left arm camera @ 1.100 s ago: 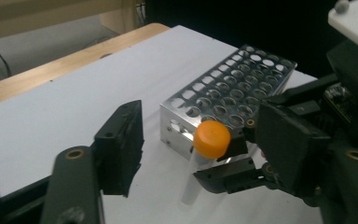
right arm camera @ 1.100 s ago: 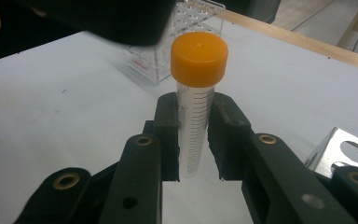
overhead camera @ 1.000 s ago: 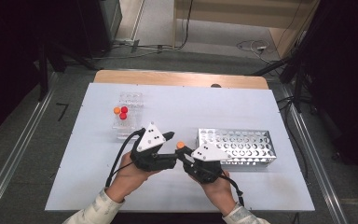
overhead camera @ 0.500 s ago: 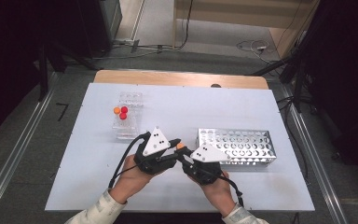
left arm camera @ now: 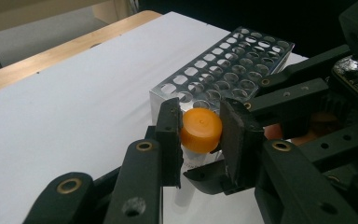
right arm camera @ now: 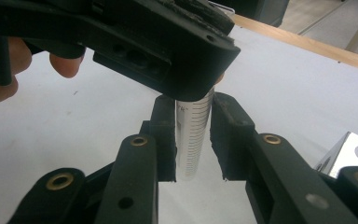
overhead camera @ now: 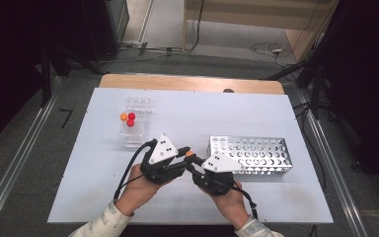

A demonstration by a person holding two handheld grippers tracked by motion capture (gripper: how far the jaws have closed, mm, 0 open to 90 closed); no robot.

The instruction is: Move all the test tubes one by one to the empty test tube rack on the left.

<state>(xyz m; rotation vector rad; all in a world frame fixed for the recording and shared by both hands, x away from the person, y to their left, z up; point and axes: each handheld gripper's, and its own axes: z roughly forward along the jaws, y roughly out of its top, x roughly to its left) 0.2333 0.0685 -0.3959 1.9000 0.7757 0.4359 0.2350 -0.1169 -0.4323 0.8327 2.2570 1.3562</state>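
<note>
A: ok so the left gripper (left arm camera: 199, 135) is clamped on the orange cap (left arm camera: 201, 130) of a clear tube (right arm camera: 193, 135) — jaws pressed on both sides of the cap, no gap.

B: and the other one? From where I'm standing the two pairs of tongs meet nose to nose over the white table (overhead camera: 237, 113).

A: the right gripper (right arm camera: 193, 140) has its jaws on either side of the tube's marked body, just below the left one's tips. One jaw looks like it's touching the tube, the other has a sliver of daylight, so I can't tell if it's really gripping.

B: so the tube is up between both sets of jaws, off the table?

A: seems so — the lower end hangs free between the right jaws.

B: what's around them?

A: the metal rack (overhead camera: 256, 153) with all the holes sits just beyond the right gripper, close by. The clear rack (overhead camera: 134, 123) with an orange and a red cap is farther off, past the left gripper.
</note>
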